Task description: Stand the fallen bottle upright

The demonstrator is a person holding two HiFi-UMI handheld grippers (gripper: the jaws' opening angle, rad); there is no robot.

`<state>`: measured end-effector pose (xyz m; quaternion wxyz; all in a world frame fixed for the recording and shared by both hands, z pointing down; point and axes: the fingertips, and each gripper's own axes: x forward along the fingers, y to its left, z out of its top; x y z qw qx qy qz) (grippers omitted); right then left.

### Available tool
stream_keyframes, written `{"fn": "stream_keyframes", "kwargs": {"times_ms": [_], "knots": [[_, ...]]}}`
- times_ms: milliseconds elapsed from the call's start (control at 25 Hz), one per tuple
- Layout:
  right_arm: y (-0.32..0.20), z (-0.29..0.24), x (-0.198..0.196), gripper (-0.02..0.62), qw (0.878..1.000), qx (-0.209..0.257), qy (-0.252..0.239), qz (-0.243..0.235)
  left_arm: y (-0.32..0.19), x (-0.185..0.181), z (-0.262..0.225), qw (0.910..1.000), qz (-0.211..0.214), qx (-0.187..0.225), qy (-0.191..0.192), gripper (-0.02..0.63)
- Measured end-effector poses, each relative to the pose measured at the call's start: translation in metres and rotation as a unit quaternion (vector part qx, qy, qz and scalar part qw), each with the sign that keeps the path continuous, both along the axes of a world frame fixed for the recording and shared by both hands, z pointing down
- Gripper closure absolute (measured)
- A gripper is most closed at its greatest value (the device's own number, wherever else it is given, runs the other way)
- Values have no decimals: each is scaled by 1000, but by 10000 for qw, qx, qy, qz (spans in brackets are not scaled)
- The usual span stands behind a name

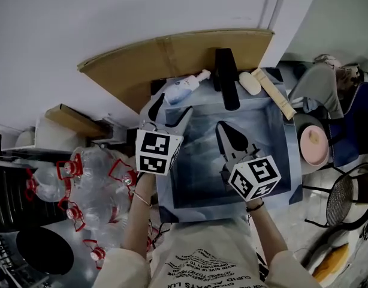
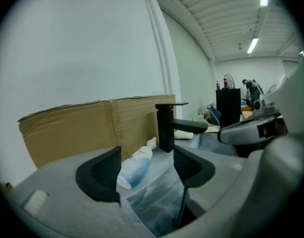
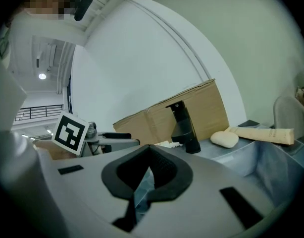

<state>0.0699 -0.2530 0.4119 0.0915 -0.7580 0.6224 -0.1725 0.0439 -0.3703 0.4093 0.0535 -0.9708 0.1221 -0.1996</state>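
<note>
Head view: from above the near edge, aimed steeply down into the sink [image 1: 199, 161]; far wall at frame top.

Left gripper view: low, at the sink's left rim, faces the far side. Bottle [image 2: 136, 165] & tap [image 2: 166, 128] close ahead, cardboard [image 2: 77, 128] behind.

Right gripper view: low over the basin, faces far & slightly left. Tap mid-frame, soap [image 3: 224, 139] to its right, the other gripper's marker cube [image 3: 71, 131] at frame left.

Shared by all 3 views: tap, cardboard. Bottle shows in head + left gripper views.

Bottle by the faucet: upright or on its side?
On its side: the bottle lies flat on the ledge beside the faucet, ahead of the open left tool.
</note>
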Motion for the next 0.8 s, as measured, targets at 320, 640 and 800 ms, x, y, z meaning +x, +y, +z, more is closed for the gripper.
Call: {"fn": "stream_keyframes", "kwargs": {"times_ms": [320, 640, 800], "knots": [[-15, 14, 6, 591, 9999, -29, -134, 28, -17, 31, 11, 9963, 555, 295, -588, 276], [-23, 33, 7, 591, 9992, -181, -343, -135, -24, 69, 36, 9760, 1481, 416, -1540, 264], [-20, 42, 13, 591, 9985, -269, -459, -134, -29, 83, 46, 9661, 1746, 343, -1870, 264]]}}
